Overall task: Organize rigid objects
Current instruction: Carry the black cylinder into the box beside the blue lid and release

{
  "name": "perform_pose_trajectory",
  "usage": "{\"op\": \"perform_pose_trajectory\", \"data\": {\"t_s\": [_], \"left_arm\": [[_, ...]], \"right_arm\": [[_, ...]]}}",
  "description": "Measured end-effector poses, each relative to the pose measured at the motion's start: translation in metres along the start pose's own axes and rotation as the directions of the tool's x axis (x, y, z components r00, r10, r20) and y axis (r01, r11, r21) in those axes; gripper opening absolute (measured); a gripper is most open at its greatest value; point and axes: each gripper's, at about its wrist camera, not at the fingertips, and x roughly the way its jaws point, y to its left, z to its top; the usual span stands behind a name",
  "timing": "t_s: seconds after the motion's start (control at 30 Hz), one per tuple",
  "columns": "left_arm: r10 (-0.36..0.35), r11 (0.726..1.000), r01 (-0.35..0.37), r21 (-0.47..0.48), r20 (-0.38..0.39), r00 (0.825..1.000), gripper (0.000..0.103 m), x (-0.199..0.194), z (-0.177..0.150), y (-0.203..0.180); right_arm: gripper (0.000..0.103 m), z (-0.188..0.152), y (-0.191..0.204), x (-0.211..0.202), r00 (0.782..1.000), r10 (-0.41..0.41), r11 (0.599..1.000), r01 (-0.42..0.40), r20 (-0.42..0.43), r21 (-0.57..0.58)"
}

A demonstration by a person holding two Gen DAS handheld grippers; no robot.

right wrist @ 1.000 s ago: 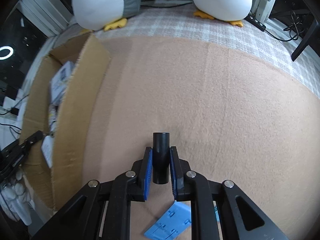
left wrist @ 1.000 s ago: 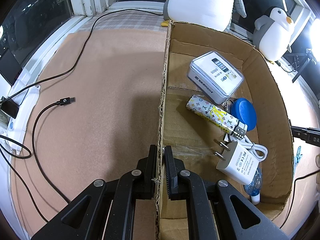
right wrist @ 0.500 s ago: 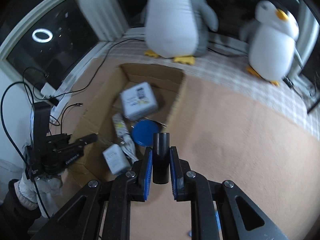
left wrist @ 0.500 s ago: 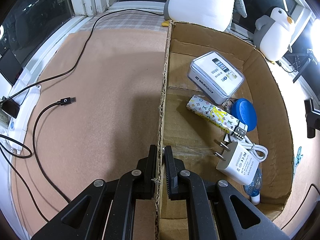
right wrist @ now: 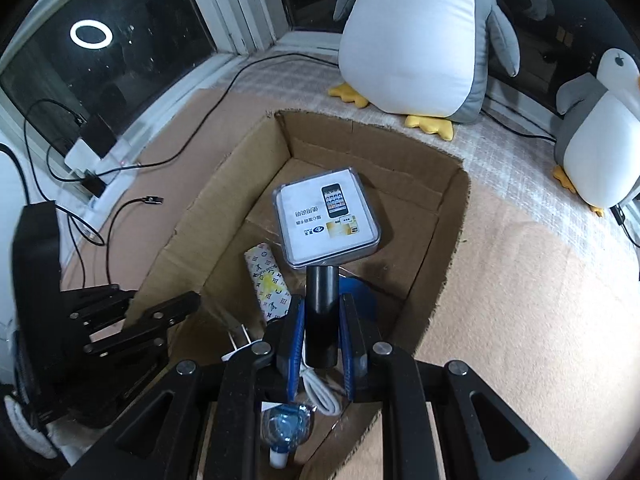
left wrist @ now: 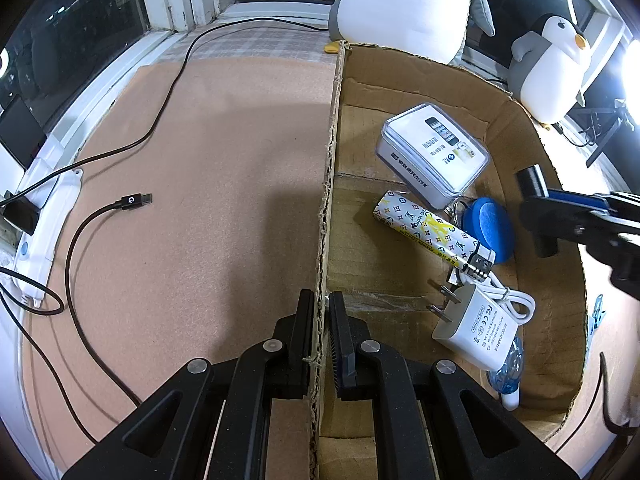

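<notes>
At far left of the cardboard box [left wrist: 532,152], the left gripper [left wrist: 320,312] is nearly closed, its jaws pinching the box's left wall [left wrist: 326,200]. Farther right, above the box interior, the right gripper [right wrist: 322,320] clamps a black cylinder [right wrist: 321,312] over the blue disc [left wrist: 490,228], white charger [left wrist: 476,330] and clear-cased white box [right wrist: 326,218].

Home, prob. a bedroom bay-window nook: plush penguins [right wrist: 416,36], night window [right wrist: 132,32], power strip [left wrist: 44,216] w/ charging cables.
</notes>
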Motion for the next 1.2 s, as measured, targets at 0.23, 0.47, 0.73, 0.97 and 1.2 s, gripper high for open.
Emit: {"op": "perform_pose_trajectory", "data": {"t_s": [0.23,0.47,0.73,0.97,1.2], "left_arm": [[0.0,1.0,0.0,0.001,0.0,1.0,0.007,0.0,0.0,0.0],[0.001,1.0,-0.001,0.001,0.0,1.0,0.007,0.0,0.0,0.0],[0.001,1.0,-0.001,0.004,0.0,1.0,0.007,0.0,0.0,0.002],[0.004,1.0,-0.004,0.006,0.001,1.0,0.007,0.0,0.0,0.002],[0.004,1.0,-0.004,0.013,0.002,1.0,0.007,-0.001,-0.002,0.002]], "right_arm": [[0.015,-0.001,-0.001,0.01,1.0,-0.024,1.0,0.024,-0.017,-0.007],[0.02,-0.002,0.003,0.009,0.999,-0.048,0.998,0.048,-0.008,-0.034],[0.04,-0.005,0.004,-0.006,0.998,-0.061,0.997,0.062,0.026,-0.038],[0.04,-0.022,-0.015,-0.048,0.996,-0.047,0.999,0.047,0.076,0.008],[0.04,-0.057,-0.067,-0.115,0.987,-0.096,0.991,0.082,0.133,0.111]]}}
